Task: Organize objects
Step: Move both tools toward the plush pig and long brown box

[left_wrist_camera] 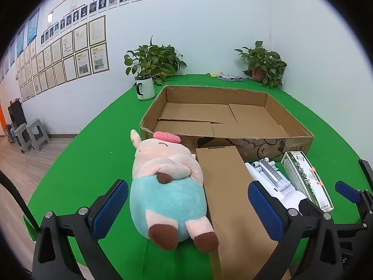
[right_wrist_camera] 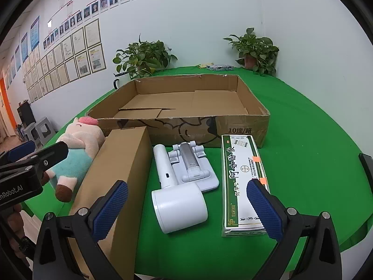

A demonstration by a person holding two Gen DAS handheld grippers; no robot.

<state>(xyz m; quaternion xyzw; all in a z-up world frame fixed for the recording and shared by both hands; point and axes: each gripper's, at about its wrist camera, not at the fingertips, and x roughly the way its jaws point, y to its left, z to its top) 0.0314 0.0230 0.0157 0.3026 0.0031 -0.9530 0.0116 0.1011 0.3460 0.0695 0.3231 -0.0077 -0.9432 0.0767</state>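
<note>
Both tools, left tool (left_wrist_camera: 187,206) and right tool (right_wrist_camera: 191,206), hover with fingers spread wide, gripping nothing. Plush pig (left_wrist_camera: 167,186), tall brown box (right_wrist_camera: 116,177), white hair dryer (right_wrist_camera: 177,193), grey stand (right_wrist_camera: 193,168) and green-and-white carton (right_wrist_camera: 242,182) crowd the green tabletop (right_wrist_camera: 314,163) before the empty cardboard tray (right_wrist_camera: 244,126). Reaching for one item risks nudging its tightly packed neighbours.

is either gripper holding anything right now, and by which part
Nothing is held. The left gripper is open around the plush pig; the right gripper is open over the white device.
</note>
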